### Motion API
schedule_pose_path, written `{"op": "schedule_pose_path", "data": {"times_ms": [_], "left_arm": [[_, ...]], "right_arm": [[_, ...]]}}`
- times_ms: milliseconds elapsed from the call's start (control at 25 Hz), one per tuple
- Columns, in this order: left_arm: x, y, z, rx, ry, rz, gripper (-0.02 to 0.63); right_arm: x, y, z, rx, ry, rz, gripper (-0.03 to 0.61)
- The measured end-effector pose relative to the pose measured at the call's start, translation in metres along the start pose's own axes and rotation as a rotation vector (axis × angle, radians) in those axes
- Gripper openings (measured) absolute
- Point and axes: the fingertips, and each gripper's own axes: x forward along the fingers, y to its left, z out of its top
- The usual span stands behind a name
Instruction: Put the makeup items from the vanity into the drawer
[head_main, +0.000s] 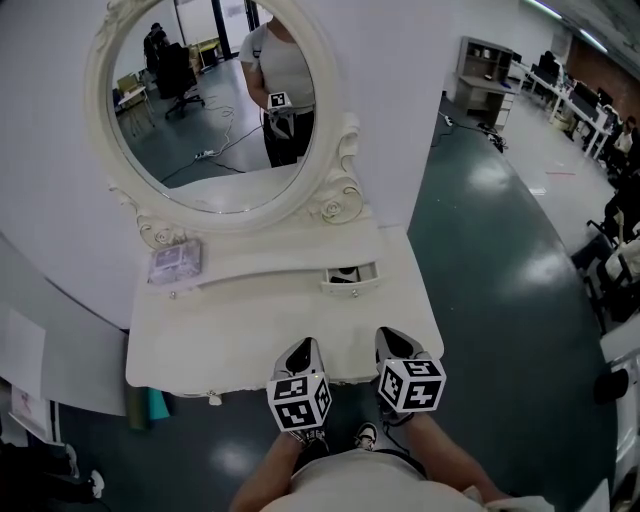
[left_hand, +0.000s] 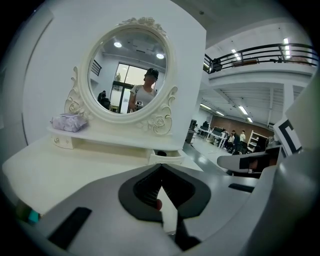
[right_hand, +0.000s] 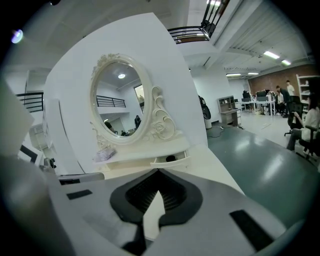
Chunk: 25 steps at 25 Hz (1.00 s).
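Note:
A white vanity (head_main: 230, 335) stands before me, with an oval mirror (head_main: 215, 100) behind it. A clear lilac makeup pouch (head_main: 175, 262) (left_hand: 69, 122) (right_hand: 105, 155) lies on the left of the raised shelf. The small drawer (head_main: 350, 277) (left_hand: 167, 158) (right_hand: 170, 160) at the shelf's right end stands pulled out, and a dark item (head_main: 346, 272) (right_hand: 171, 158) lies inside. My left gripper (head_main: 303, 350) (left_hand: 161, 167) and right gripper (head_main: 393, 340) (right_hand: 158, 172) hover side by side over the vanity's front edge. Both point at the shelf and are shut, with their tips meeting. A small reddish spot shows low between the left pads; what it is I cannot tell.
The mirror reflects a person standing with the grippers. A dark green floor (head_main: 500, 260) lies to the right, with office desks and chairs beyond it. A teal object (head_main: 155, 405) stands on the floor under the vanity's left corner.

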Motion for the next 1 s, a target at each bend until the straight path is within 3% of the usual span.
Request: {"op": "schedule_pose_path", "data": {"times_ms": [1000], "left_arm": [[-0.0002,-0.0013,0.006,-0.013,-0.017,-0.015,0.005]], "right_arm": [[-0.0035,0.0006,-0.0053,-0.012,0.024,-0.015,0.017]]}}
